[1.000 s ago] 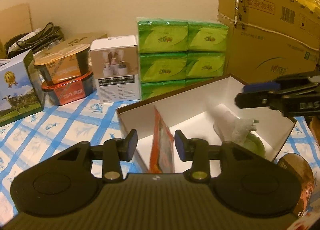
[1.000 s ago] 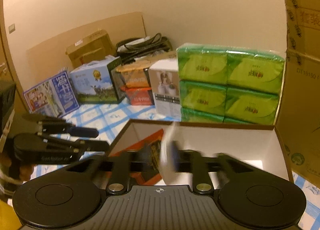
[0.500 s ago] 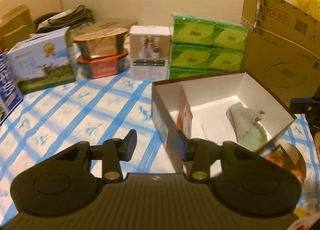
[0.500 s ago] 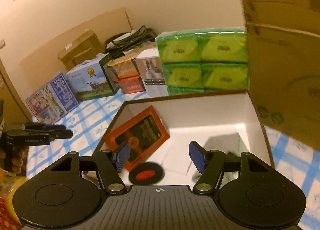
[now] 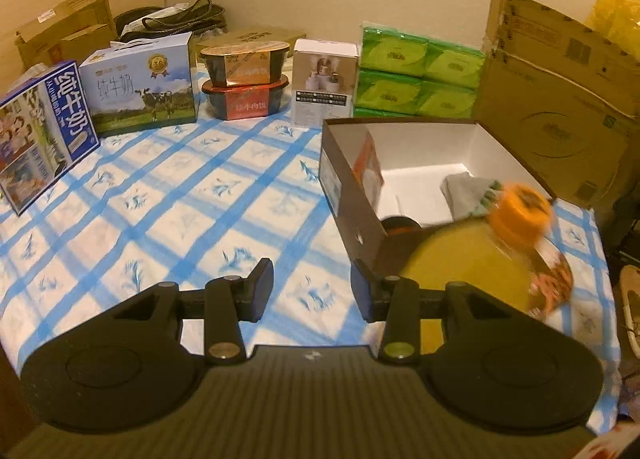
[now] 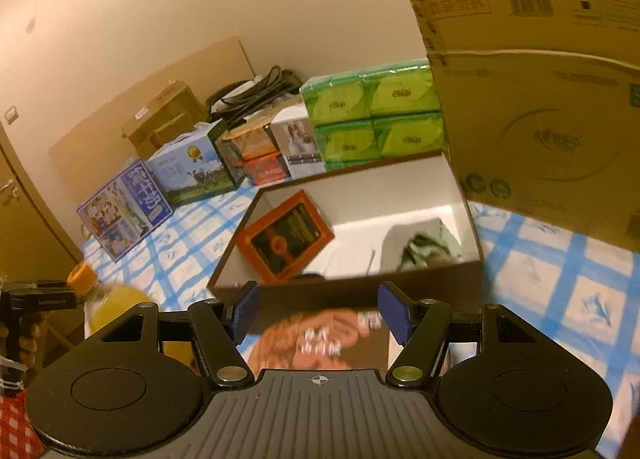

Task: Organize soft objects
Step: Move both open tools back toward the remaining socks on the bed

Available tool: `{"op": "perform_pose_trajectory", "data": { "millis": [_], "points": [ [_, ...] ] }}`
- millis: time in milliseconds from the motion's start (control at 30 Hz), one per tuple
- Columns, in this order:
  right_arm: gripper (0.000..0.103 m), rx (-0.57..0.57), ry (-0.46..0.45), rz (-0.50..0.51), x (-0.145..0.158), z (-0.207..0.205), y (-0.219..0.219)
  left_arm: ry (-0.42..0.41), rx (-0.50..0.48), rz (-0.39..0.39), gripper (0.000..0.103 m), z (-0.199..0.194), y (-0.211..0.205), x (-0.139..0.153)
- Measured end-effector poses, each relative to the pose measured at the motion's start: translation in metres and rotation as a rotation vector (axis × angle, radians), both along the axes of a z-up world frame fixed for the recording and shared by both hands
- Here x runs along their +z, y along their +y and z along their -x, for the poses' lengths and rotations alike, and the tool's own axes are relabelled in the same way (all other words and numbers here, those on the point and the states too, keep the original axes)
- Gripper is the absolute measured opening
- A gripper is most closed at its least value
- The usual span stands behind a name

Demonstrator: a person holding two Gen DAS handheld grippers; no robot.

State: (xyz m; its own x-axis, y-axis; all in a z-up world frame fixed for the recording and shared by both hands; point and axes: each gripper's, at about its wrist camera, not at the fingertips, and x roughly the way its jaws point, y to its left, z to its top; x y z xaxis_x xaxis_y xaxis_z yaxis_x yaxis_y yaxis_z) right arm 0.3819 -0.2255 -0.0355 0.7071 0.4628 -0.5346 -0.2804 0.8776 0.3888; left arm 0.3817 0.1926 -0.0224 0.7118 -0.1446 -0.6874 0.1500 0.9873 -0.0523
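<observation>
Both grippers are released, jaws spread w/ nothing between them. Left gripper (image 5: 311,289) sits level over the blue-checked tablecloth (image 5: 168,195) near the table's front edge, fingers pointing toward the back row of boxes; in the right wrist view it shows small at the far left (image 6: 38,295), held in a hand, beside the orange cap of a yellow bottle (image 6: 116,303). Right gripper (image 6: 320,311) is tilted a bit, pointing over the near wall of the shoe box (image 6: 352,287), w/ a blurred orange-print package (image 6: 320,339) directly under its fingers. Shoe box (image 5: 360,215) sits on the right half of the table, open, white inside. The soft items, a grey-green cloth bundle (image 5: 468,191), lie in the box's right-hand part near its front wall; same bundle in right wrist view (image 6: 424,243), blurred. An orange card packet (image 5: 368,167) leans on the box's left wall, and a dark round lid (image 5: 400,225) lies at the front inside corner. Yellow bottle (image 5: 464,263) is blurred in front of the box's near right corner. Along the table's back edge: milk cartons (image 5: 140,87), stacked food tubs (image 5: 244,79), a white carton (image 5: 324,83), green tissue packs (image 5: 416,75) just behind the shoe box, and a big cardboard box (image 5: 556,111) at the back right corner
</observation>
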Motion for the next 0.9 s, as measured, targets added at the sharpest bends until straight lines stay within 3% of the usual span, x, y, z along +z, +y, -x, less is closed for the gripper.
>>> {"op": "perform_pose_trajectory", "data": {
  "millis": [467, 767, 900],
  "points": [
    [0.065, -0.015, 0.023, -0.047, -0.003, 0.095, -0.007, 0.02, 0.024, 0.025, 0.041, 0.101, -0.042, -0.01],
    [0.065, 0.007, 0.069, 0.0, -0.027, 0.145, -0.004, 0.059, 0.058, 0.051, 0.043, 0.153, -0.073, -0.028],
    [0.065, 0.024, 0.103, 0.005, -0.041, 0.164, -0.003, 0.084, 0.064, 0.024, 0.043, 0.172, -0.091, -0.039]
  ]
}}
